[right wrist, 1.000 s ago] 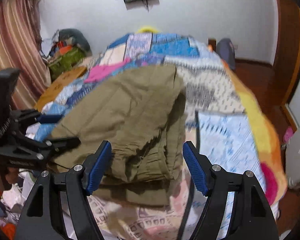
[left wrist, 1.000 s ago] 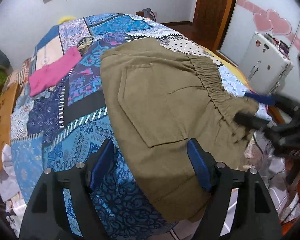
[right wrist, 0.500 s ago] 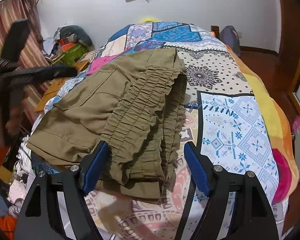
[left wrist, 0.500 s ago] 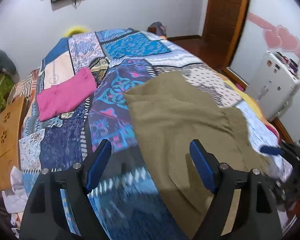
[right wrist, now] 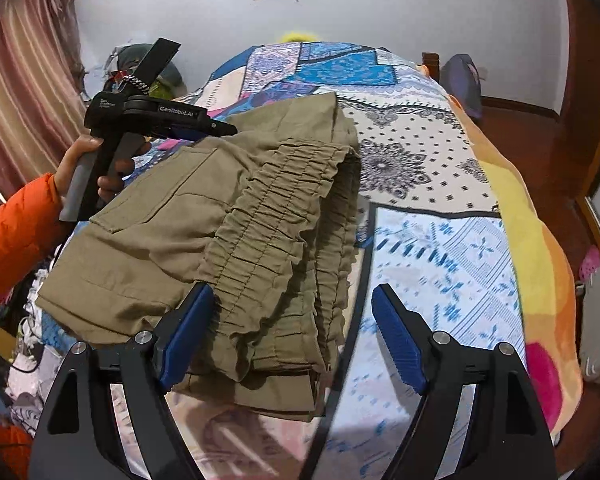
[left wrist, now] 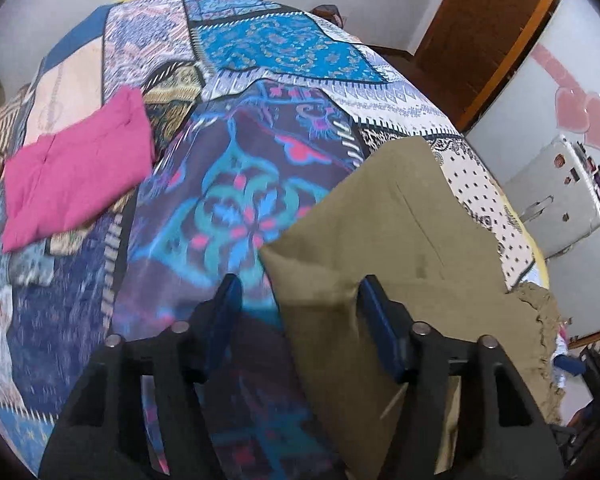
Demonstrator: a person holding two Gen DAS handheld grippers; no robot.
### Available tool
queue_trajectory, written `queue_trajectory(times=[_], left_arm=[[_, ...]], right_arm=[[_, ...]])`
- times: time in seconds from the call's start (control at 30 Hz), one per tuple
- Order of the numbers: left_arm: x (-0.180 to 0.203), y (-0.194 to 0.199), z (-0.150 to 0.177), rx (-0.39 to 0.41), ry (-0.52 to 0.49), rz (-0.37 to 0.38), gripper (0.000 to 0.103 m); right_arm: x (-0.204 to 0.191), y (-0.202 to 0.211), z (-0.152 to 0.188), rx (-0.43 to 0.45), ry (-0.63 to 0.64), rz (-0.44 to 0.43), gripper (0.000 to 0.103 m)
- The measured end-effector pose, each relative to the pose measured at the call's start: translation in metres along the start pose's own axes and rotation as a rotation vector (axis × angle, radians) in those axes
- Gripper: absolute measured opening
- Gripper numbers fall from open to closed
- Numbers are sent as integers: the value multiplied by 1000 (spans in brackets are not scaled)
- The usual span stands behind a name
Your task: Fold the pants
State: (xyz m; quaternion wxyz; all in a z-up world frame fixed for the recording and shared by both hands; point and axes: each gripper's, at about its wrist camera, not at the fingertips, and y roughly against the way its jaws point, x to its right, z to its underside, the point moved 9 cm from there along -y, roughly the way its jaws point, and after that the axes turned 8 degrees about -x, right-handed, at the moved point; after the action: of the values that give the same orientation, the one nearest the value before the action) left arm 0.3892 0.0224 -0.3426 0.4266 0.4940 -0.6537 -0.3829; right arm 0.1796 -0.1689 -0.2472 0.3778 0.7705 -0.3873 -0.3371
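Note:
Olive-green pants (right wrist: 236, 216) lie folded in layers on the patchwork bed cover, elastic waistband toward the right wrist camera. In the left wrist view the pants (left wrist: 404, 256) fill the lower right. My left gripper (left wrist: 300, 308) is open, its jaws straddling the far-left corner of the fabric, nothing pinched. It also shows in the right wrist view (right wrist: 216, 128), held by a hand at the pants' far left edge. My right gripper (right wrist: 292, 320) is open and empty, just above the waistband end.
A folded pink garment (left wrist: 76, 168) lies on the bed's left side. The patchwork cover (right wrist: 440, 248) stretches right of the pants. A white appliance (left wrist: 556, 196) and a wooden door stand beyond the bed's right edge. Clutter lies on the floor at the left.
My left gripper has travelled forward along the pants to their far corner. My right gripper has pulled back slightly from the waistband. Both stay open.

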Motion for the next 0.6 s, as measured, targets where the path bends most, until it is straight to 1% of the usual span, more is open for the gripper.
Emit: queue_trajectory(times=[0.03, 0.07, 0.1, 0.13, 0.17, 0.2, 0.23, 0.27, 0.37, 0.47, 0.53, 0.6], left_arm=[[1, -3, -3, 0, -7, -6, 57], [0, -5, -7, 6, -8, -15, 49], [-1, -7, -10, 8, -8, -29, 44], [-2, -8, -13, 10, -11, -36, 36], [-3, -7, -16, 16, -12, -48, 24], [-3, -7, -17, 18, -21, -50, 21], [-3, -5, -17, 29, -37, -68, 14], [-5, -4, -15, 40, -51, -105, 11], [-13, 0, -8, 47, -51, -134, 9], [-23, 10, 7, 47, -51, -166, 8], [-30, 19, 20, 44, -44, -184, 7], [-37, 32, 40, 46, -40, -209, 7]], right_arm=[[2, -2, -2, -4, -1, -3, 77], [6, -5, -5, -5, -6, -7, 77], [10, -8, -9, -6, -11, -6, 77], [12, -11, -12, -6, -11, -5, 77], [14, -12, -14, -5, -12, -2, 77], [17, -13, -16, -2, -15, 5, 77], [20, -15, -18, -3, -16, 5, 77], [23, -18, -21, -3, -22, 5, 77], [33, -24, -28, -1, -30, 30, 77], [40, -23, -37, -4, -39, 66, 77], [43, -17, -44, 4, -39, 95, 75], [41, -6, -50, 34, -31, 111, 75]])
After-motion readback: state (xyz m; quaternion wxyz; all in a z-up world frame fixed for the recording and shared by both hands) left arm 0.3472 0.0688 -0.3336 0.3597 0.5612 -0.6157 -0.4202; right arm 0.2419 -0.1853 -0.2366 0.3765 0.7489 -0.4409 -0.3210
